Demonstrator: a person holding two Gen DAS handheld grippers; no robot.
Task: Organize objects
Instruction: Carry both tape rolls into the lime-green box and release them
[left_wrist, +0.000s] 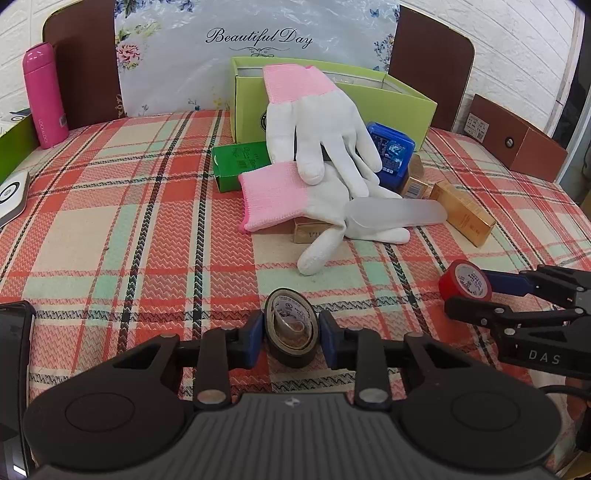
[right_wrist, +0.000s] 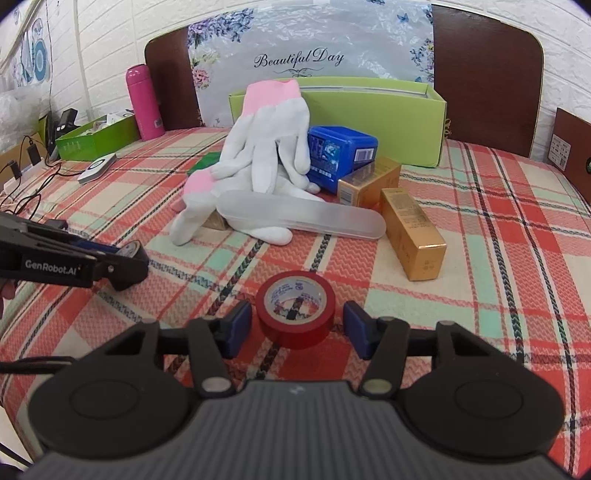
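A black tape roll (left_wrist: 291, 328) stands on edge on the plaid cloth, and my left gripper (left_wrist: 291, 334) is shut on it, a blue pad pressed against each side. The right wrist view shows that gripper (right_wrist: 125, 258) low at the left edge. A red tape roll (right_wrist: 295, 314) lies flat between the blue pads of my right gripper (right_wrist: 297, 321). Those jaws stand open, with a thin gap on each side of the roll. In the left wrist view the red tape roll (left_wrist: 465, 284) and the right gripper (left_wrist: 474, 295) are at the right.
Two white gloves with pink cuffs (left_wrist: 317, 147) drape over a lime-green open box (left_wrist: 391, 107) and a pile: a blue box (right_wrist: 343, 155), gold boxes (right_wrist: 413, 236), a translucent case (right_wrist: 303, 216), a small green box (left_wrist: 240, 162). A pink bottle (left_wrist: 44, 96) stands far left.
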